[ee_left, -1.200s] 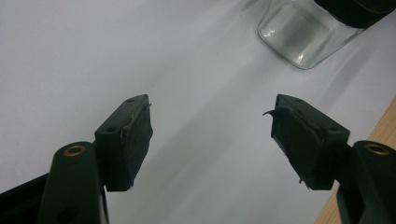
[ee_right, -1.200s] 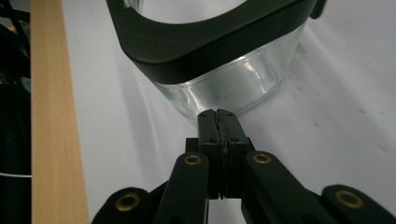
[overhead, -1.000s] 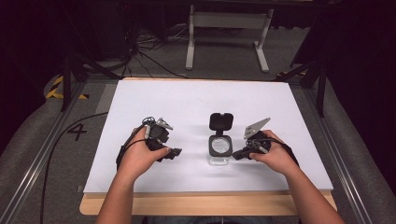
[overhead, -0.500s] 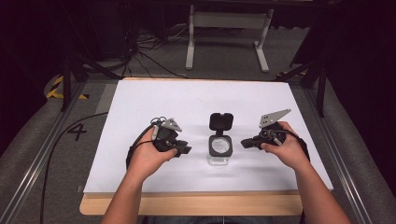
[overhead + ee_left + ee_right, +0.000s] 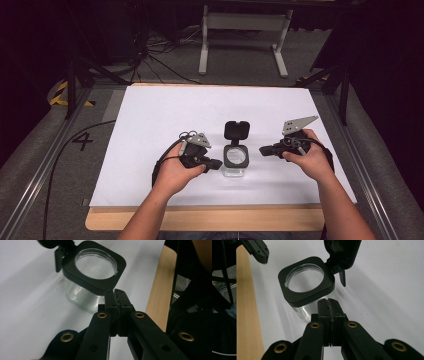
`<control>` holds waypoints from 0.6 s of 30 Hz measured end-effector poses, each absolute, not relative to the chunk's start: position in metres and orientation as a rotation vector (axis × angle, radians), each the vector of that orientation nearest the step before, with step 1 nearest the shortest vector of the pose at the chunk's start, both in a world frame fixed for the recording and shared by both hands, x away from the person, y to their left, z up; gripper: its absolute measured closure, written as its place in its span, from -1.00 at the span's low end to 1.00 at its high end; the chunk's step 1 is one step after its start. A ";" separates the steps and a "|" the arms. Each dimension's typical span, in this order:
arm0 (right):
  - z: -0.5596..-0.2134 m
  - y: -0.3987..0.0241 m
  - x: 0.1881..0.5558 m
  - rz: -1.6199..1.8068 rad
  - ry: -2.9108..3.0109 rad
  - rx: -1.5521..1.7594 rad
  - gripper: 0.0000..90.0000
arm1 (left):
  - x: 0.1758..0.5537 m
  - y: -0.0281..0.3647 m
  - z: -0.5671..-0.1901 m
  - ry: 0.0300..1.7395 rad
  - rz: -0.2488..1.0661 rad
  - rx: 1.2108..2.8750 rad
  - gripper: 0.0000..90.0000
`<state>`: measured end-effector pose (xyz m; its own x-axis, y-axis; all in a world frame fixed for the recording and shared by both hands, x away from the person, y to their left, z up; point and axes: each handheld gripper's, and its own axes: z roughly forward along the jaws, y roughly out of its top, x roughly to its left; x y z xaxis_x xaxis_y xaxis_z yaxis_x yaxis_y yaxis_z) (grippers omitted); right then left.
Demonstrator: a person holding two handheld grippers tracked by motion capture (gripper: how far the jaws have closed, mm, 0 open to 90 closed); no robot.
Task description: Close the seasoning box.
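Upright jar (image 5: 236,159) — lid (image 5: 236,130) hinged open rearward; both hand-held grippers' jaws together.

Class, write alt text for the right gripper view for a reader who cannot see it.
A clear jar with a square black collar stands empty on a white table, its hinged lid flipped open. The right gripper, its fingers shut together, points at the jar from just short of it.
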<state>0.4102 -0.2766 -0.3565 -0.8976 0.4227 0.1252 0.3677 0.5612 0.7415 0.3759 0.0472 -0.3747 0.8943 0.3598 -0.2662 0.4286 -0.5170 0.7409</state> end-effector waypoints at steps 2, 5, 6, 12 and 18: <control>-0.356 -0.276 0.410 1.273 2.710 0.688 1.00 | 0.375 0.041 -0.378 0.553 -0.097 2.165 1.00; -0.355 -0.277 0.410 1.278 2.701 0.689 1.00 | 0.376 0.035 -0.382 0.529 -0.118 2.175 1.00; -0.355 -0.278 0.410 1.281 2.698 0.692 1.00 | 0.376 0.033 -0.384 0.527 -0.114 2.173 1.00; -0.353 -0.278 0.411 1.291 2.680 0.703 1.00 | 0.378 0.028 -0.390 0.526 -0.121 2.162 1.00; -0.340 -0.273 0.414 1.330 2.647 0.693 1.00 | 0.379 0.025 -0.395 0.533 -0.141 2.150 1.00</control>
